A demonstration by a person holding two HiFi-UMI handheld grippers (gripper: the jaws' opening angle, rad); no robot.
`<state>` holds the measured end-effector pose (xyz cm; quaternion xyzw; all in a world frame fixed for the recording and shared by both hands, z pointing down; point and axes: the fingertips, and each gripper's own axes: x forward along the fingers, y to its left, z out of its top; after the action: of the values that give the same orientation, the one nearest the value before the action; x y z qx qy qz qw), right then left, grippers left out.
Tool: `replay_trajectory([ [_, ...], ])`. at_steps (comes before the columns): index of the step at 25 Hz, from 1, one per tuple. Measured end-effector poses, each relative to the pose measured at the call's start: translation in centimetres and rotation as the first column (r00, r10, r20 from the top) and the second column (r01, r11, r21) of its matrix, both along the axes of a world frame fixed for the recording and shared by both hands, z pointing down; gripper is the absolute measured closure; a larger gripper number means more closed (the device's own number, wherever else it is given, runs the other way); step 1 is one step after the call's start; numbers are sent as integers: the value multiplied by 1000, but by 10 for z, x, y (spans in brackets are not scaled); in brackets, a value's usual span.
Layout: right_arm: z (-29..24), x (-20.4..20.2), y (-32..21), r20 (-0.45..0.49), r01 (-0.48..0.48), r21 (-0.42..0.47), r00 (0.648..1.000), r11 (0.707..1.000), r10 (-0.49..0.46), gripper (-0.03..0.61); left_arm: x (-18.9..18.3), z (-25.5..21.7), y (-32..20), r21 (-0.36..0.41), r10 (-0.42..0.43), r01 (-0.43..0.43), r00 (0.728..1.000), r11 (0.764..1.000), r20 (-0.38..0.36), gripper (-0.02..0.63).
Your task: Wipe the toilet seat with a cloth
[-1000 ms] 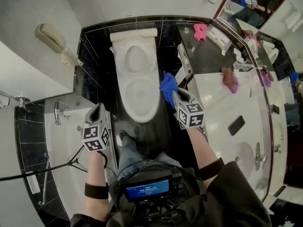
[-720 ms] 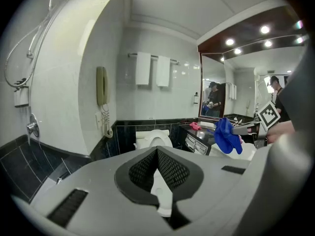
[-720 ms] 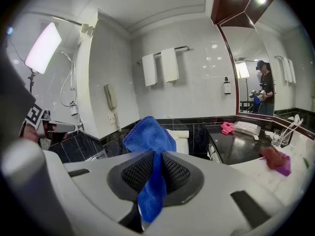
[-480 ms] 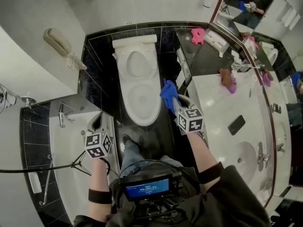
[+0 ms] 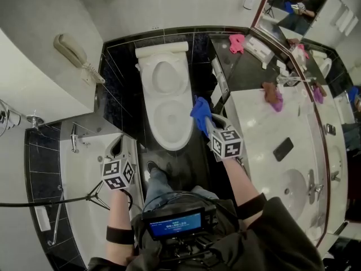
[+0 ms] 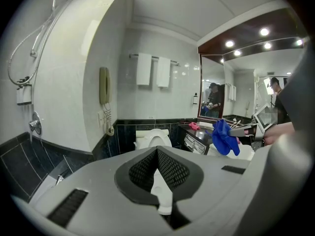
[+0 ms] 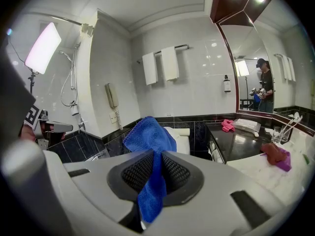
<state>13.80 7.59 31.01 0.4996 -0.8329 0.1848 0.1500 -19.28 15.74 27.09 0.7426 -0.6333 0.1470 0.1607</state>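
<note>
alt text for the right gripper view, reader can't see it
The right gripper is shut on a blue cloth that bunches above its jaws and hangs below them, with a white toilet behind it. Farther back are a wall phone, two white towels, and a pink cloth on a dark counter.

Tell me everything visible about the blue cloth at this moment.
The blue cloth is a soft, fuzzy, towel-like rag, bunched and crumpled. The right gripper is shut on it: a fold is pinched between the mesh-faced pads, with one bunch puffing out ahead of the jaws and a tail hanging below. It is held in the air to the right of the toilet, touching only the gripper, not the seat.
</note>
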Motion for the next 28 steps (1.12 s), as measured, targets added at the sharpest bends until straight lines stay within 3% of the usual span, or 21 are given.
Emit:
replay_trajectory([
  [17, 23, -23, -27, -7, -16, -60, 1000, 998, 15, 509, -21, 17, -41, -47, 31, -30, 999, 998, 19, 614],
  [28, 44, -70, -95, -4, -105, -74, 994, 992, 105, 509, -45, 26, -150, -51, 201, -197, 974, 979, 103, 577],
])
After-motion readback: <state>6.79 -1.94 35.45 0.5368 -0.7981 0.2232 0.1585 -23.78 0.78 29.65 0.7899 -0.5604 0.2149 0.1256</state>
